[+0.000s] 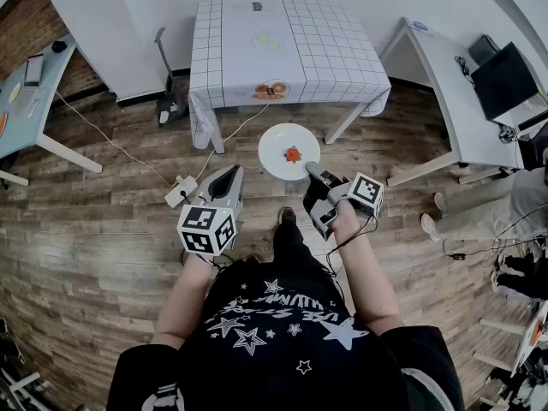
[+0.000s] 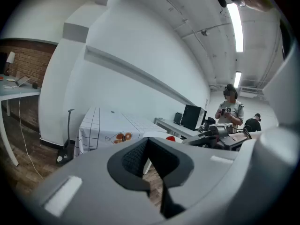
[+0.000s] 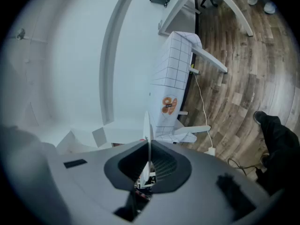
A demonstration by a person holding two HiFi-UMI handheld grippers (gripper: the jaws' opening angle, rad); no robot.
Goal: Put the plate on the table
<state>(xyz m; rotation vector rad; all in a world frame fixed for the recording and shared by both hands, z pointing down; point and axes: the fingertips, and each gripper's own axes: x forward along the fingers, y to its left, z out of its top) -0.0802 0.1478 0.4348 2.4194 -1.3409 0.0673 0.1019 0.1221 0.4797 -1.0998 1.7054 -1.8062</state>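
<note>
My right gripper (image 1: 312, 169) is shut on the near rim of a white plate (image 1: 286, 148) and holds it level above the wooden floor, with a small red thing (image 1: 293, 154) on it. In the right gripper view the plate (image 3: 148, 130) runs edge-on between the jaws. The table (image 1: 282, 37) with a white checked cloth stands just beyond the plate; it also shows as the table (image 2: 110, 123) in the left gripper view and the table (image 3: 174, 74) in the right one. My left gripper (image 1: 230, 175) hangs left of the plate, shut and empty.
Orange food (image 1: 271, 90) and a pale dish (image 1: 266, 43) lie on the cloth. A white desk (image 1: 441, 92) with a monitor (image 1: 505, 80) is at the right, another desk (image 1: 30, 101) at the left. A power strip (image 1: 181, 192) and cable lie on the floor. A person (image 2: 229, 109) stands far off.
</note>
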